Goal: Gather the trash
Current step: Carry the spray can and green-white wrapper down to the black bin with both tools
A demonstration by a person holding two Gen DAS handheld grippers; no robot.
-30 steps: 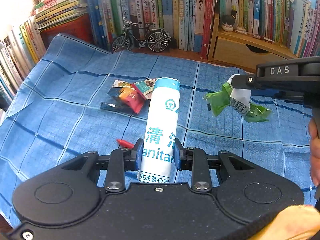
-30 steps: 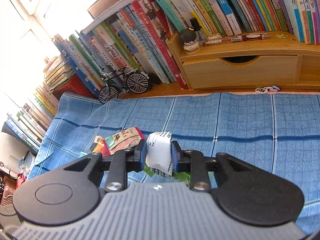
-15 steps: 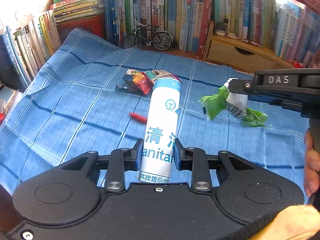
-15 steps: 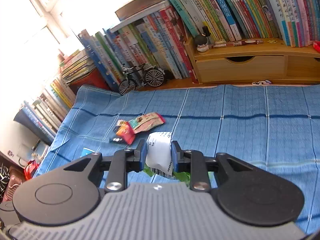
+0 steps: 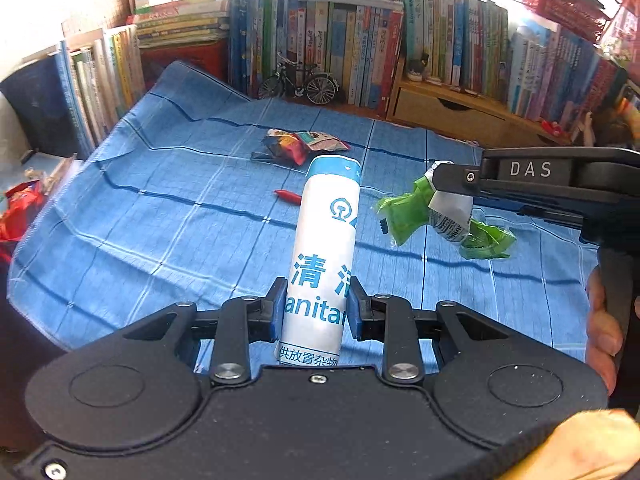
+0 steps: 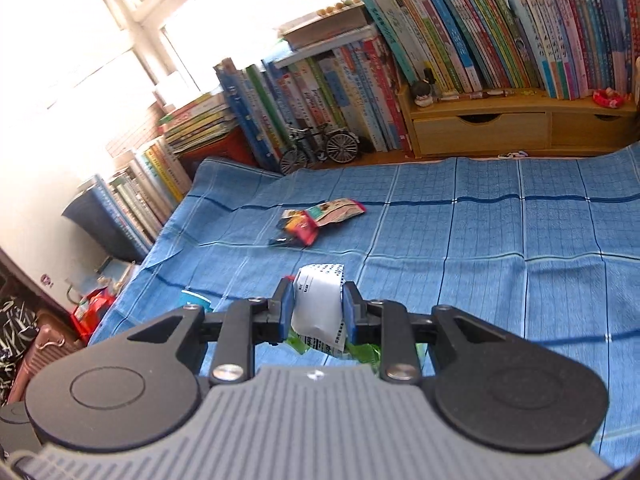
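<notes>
My left gripper (image 5: 316, 308) is shut on a white and blue rolled sanitary bag (image 5: 326, 240) that sticks out forward over the blue cloth (image 5: 160, 220). My right gripper (image 6: 316, 306) is shut on a bundle of white paper (image 6: 318, 304) and green wrapper (image 6: 360, 354); in the left wrist view that bundle (image 5: 424, 216) hangs from the right gripper (image 5: 444, 184) above the cloth. Colourful snack wrappers (image 5: 300, 144) (image 6: 316, 220) lie further back on the cloth. A small red scrap (image 5: 288, 196) lies near them.
Rows of books (image 6: 480, 40) and a wooden drawer shelf (image 6: 520, 124) line the far side, with a model bicycle (image 5: 298, 84) in front. More books (image 6: 160, 168) stand along the left edge. A hand (image 5: 600, 332) holds the right gripper's handle.
Both grippers have risen and pulled back from the table with their loads still held, so the cloth, wrappers and bookshelf now look further away. More of the room at the left shows.
</notes>
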